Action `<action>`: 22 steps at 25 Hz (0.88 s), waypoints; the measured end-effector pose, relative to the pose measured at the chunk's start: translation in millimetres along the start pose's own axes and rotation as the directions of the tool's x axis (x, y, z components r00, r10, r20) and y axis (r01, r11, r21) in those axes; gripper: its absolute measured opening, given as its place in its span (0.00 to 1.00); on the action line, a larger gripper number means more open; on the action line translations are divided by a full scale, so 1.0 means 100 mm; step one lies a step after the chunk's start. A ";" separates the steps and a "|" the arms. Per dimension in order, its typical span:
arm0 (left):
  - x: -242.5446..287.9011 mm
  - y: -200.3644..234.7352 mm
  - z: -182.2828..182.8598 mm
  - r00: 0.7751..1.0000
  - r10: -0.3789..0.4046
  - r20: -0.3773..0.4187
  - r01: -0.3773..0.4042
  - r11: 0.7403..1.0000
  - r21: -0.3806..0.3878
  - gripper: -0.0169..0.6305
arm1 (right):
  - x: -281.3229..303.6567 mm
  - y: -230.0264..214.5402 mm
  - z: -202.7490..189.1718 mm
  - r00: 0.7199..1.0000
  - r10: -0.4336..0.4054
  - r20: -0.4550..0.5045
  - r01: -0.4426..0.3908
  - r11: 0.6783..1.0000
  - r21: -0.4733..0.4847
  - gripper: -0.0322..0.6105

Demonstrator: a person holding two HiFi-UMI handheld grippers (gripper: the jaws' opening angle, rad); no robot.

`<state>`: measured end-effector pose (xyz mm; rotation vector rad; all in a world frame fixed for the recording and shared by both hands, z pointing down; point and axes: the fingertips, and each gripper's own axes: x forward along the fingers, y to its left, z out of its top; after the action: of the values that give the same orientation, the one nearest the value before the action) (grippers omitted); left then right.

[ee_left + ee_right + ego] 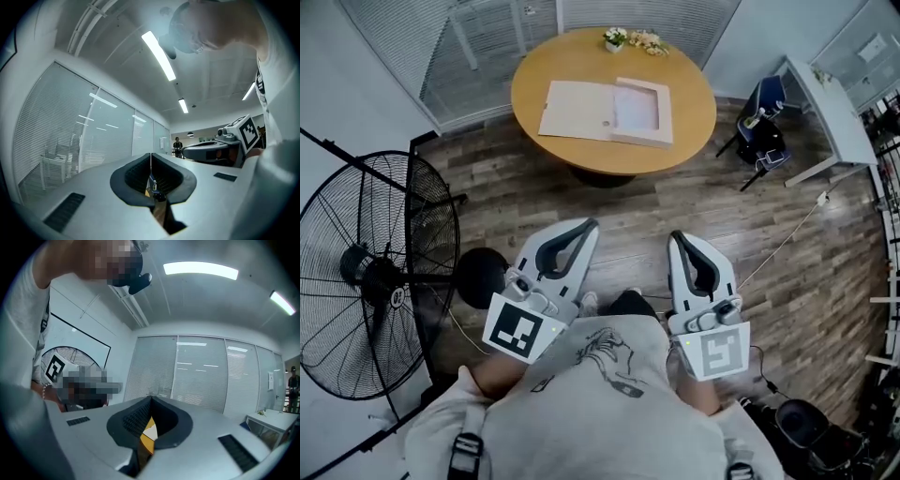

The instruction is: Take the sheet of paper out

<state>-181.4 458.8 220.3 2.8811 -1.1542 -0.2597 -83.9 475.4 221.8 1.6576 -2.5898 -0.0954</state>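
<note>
Sheet of paper [635, 106] well apart from left tongs [592, 225] and right tongs [675, 235]

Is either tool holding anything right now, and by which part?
Nothing is held. The left grey two-jaw tool and the right grey two-jaw tool are both shut and empty, short of the round wooden table.

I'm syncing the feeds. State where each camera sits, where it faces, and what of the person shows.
Head view: on the head, steeply down at the round table, left gripper, right gripper, shirt.
Left gripper view: on that gripper, along its shut jaws toward the blinds; shirt at right.
Right gripper view: on that gripper, along its shut jaws toward blinds; shirt at left.
Head and right gripper views share the fan.
</note>
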 end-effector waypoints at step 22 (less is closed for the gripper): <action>0.37 0.25 -0.15 1.000 0.010 -0.011 -0.010 1.000 0.000 0.06 | 0.34 -0.33 -0.16 1.000 -0.006 -0.004 0.006 1.000 -0.009 0.06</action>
<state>-169.3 414.6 232.0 2.8726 -1.1659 -0.2433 -67.2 430.3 235.9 1.6606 -2.5782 -0.1034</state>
